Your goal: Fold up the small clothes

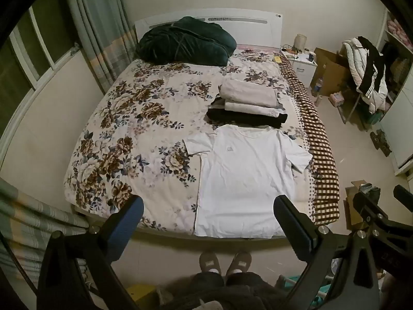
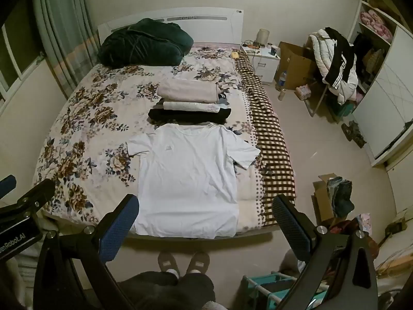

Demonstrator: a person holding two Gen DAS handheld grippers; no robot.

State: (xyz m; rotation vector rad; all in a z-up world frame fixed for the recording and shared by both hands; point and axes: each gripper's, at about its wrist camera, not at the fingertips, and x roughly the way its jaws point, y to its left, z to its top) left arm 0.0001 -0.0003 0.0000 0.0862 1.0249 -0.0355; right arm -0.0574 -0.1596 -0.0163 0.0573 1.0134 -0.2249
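Observation:
A white T-shirt (image 1: 242, 178) lies flat and face up on the floral bed (image 1: 124, 134), its hem at the near edge and its sleeves spread. It also shows in the right wrist view (image 2: 188, 178). Behind it sits a stack of folded clothes (image 1: 247, 103), pale on top and black below, also seen in the right wrist view (image 2: 191, 103). My left gripper (image 1: 209, 206) is open and empty, held above the bed's near edge. My right gripper (image 2: 206, 206) is open and empty at the same height, to the right of the left one.
A dark green duvet (image 1: 185, 41) lies at the headboard. A checked blanket (image 1: 320, 155) hangs over the bed's right side. A cardboard box (image 2: 325, 204) with clothes stands on the floor at right. My slippered feet (image 2: 183, 261) stand at the bed's foot.

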